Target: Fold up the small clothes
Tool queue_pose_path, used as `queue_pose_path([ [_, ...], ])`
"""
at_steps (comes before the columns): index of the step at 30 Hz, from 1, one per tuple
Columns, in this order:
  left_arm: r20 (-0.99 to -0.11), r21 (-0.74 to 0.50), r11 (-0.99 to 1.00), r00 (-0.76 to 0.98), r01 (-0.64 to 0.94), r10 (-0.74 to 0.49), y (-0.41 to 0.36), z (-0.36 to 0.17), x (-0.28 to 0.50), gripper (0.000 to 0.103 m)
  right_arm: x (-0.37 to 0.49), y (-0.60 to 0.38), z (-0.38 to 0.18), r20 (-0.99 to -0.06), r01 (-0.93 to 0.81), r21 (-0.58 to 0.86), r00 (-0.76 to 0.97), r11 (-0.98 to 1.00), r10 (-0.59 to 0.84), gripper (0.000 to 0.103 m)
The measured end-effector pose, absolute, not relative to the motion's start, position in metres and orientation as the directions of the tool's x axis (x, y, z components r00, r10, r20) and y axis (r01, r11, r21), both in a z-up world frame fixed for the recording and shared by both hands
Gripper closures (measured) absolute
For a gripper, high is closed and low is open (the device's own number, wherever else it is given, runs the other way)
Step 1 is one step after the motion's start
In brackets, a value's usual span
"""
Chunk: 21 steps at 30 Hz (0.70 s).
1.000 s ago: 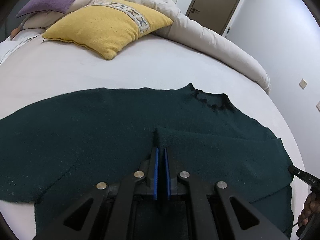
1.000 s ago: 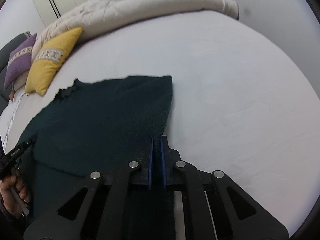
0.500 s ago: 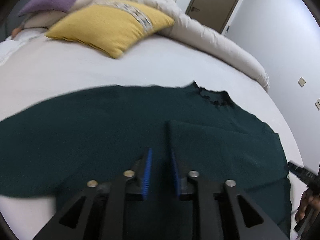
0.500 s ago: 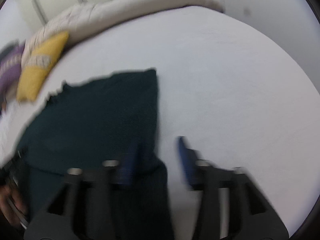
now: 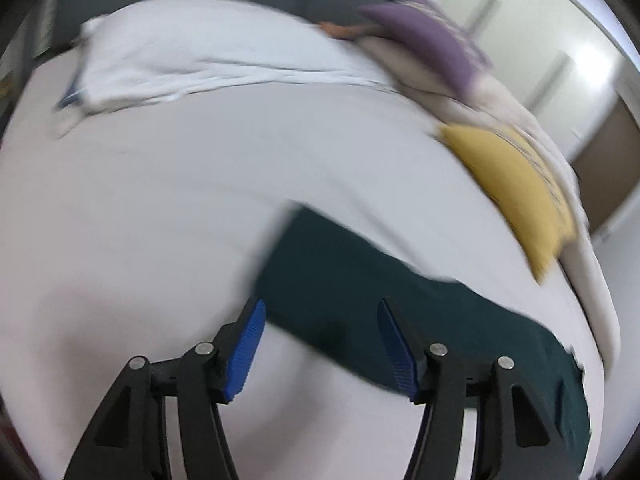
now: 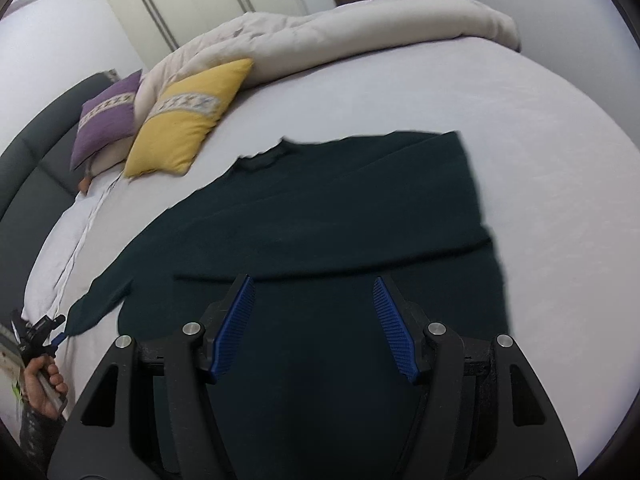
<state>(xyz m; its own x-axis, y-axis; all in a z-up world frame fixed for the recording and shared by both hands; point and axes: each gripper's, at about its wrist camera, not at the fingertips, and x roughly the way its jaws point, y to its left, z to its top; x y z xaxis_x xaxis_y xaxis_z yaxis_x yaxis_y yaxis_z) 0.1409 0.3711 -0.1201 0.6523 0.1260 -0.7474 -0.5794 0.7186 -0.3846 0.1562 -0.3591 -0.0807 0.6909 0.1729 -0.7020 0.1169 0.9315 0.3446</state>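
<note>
A dark green sweater [image 6: 328,216] lies flat on the white bed [image 6: 540,128], its right sleeve folded in across the body. My right gripper [image 6: 314,300] is open and empty above the sweater's lower part. In the blurred left wrist view my left gripper [image 5: 320,320] is open and empty just short of the end of the sweater's left sleeve [image 5: 340,276]. The left gripper [image 6: 44,326] also shows in the right wrist view, by that sleeve's cuff [image 6: 86,312].
A yellow cushion [image 6: 188,120] and a purple cushion [image 6: 106,116] lie at the head of the bed beside a rolled beige duvet [image 6: 360,28]. A white pillow [image 5: 180,56] lies far left. A dark headboard [image 6: 32,152] stands behind.
Both grippers have opened and let go of the sweater's folded part. The left gripper has swung left to the outstretched sleeve; the right has pulled back and up.
</note>
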Motion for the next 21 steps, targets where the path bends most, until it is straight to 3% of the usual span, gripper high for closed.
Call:
queue_pose_path([
  [4, -0.757, -0.448, 0.636, 0.645, -0.628, 0.104, 0.406, -0.143, 0.133, 0.042, 0.153, -0.33, -0.083, -0.71, 0.083, 0.334, 0.677, 0.939, 0.193, 0.043],
  [7, -0.766, -0.419, 0.662, 0.634, -0.622, 0.11, 0.406, -0.145, 0.147, 0.046, 0.146, -0.32, -0.084, -0.717, 0.073, 0.325, 0.669, 0.943, 0.195, 0.043],
  [9, -0.777, -0.413, 0.681, 0.624, -0.604, 0.081, 0.405, -0.148, 0.157, 0.085, 0.143, -0.319, -0.085, -0.718, 0.077, 0.328, 0.668, 0.942, 0.196, 0.043],
  [12, -0.785, -0.399, 0.705, 0.616, -0.587, 0.069, 0.405, -0.142, 0.165, 0.094, 0.14, -0.325, -0.088, -0.716, 0.09, 0.342, 0.669, 0.935, 0.198, 0.043],
  [17, -0.709, -0.41, 0.769, 0.702, -0.49, 0.069, 0.355, -0.096, 0.165, 0.096, 0.135, -0.341, -0.093, -0.704, 0.104, 0.367, 0.68, 0.924, 0.203, 0.043],
  [21, -0.625, -0.4, 0.864, 0.78, -0.306, -0.013, 0.267, -0.048, 0.181, 0.096, 0.13, -0.353, -0.1, -0.699, 0.125, 0.392, 0.685, 0.911, 0.207, 0.043],
])
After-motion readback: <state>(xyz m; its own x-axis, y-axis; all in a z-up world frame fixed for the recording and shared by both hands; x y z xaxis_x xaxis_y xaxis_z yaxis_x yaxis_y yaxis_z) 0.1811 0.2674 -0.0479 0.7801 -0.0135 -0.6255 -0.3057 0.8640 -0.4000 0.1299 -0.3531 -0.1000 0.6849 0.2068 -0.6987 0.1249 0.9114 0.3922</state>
